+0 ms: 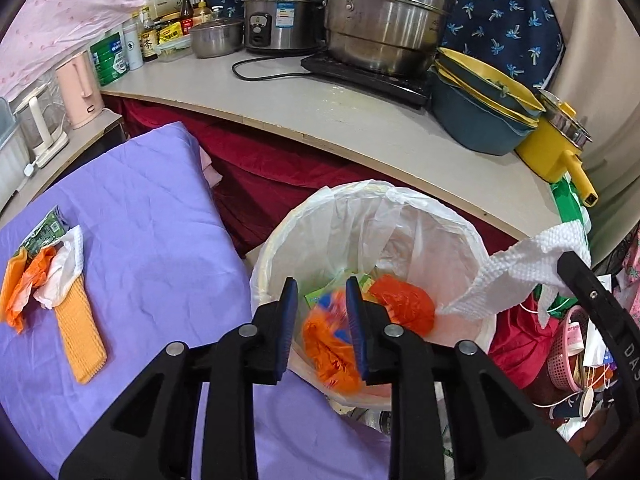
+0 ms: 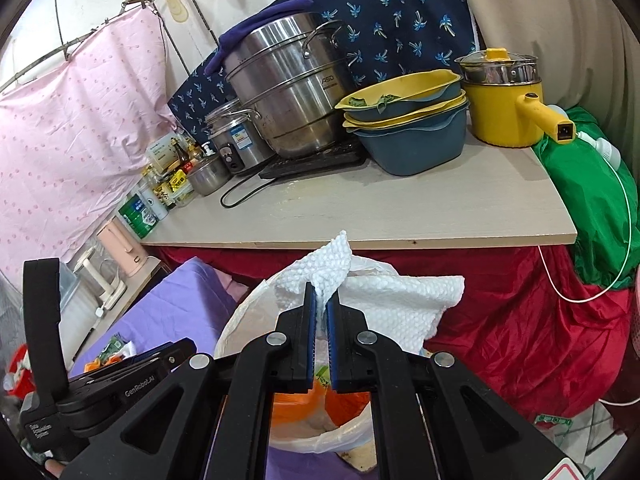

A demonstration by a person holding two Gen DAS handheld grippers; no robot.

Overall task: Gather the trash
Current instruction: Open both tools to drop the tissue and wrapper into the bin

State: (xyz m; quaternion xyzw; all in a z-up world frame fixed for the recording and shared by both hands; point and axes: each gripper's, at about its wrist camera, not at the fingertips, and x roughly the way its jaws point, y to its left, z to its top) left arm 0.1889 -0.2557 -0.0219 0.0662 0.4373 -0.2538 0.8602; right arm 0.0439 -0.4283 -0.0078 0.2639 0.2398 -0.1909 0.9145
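Closest to us, our left gripper (image 1: 322, 322) hangs over the near rim of the trash bin (image 1: 276, 236) with its blue-padded fingers (image 1: 289, 320) parted a moderate way and nothing pinched between them; directly below the gap a blurred orange wrapper (image 1: 330, 354) sits inside the bin. Beside it in the bin we see an orange-red plastic bag (image 1: 404, 304) and a corner of a small green box (image 1: 314, 299), all resting in the white liner (image 1: 352, 216). Our right gripper (image 2: 321, 314) is nearly closed on a white paper towel (image 2: 384, 304), which bunches up above the pads and drapes off to the right, over the bin's far side; in the left view the same towel stretches across the bin's right rim. The bin stands on the floor between a purple-covered surface (image 1: 152, 240) and the edge of the pale counter (image 1: 320, 112), in front of a dark red cloth (image 1: 260, 160). More trash lies on the purple cover, well apart from the bin: an orange bag (image 1: 24, 292), a crumpled white plastic bag (image 1: 64, 268), a green packet (image 1: 42, 234) and a ribbed yellow strip (image 1: 82, 332), clustered and touching one another. On the counter we see a tall steel steamer pot (image 1: 384, 20), a rice cooker (image 1: 280, 20), stacked blue and yellow basins (image 1: 476, 112) and a yellow electric pot (image 1: 556, 152).
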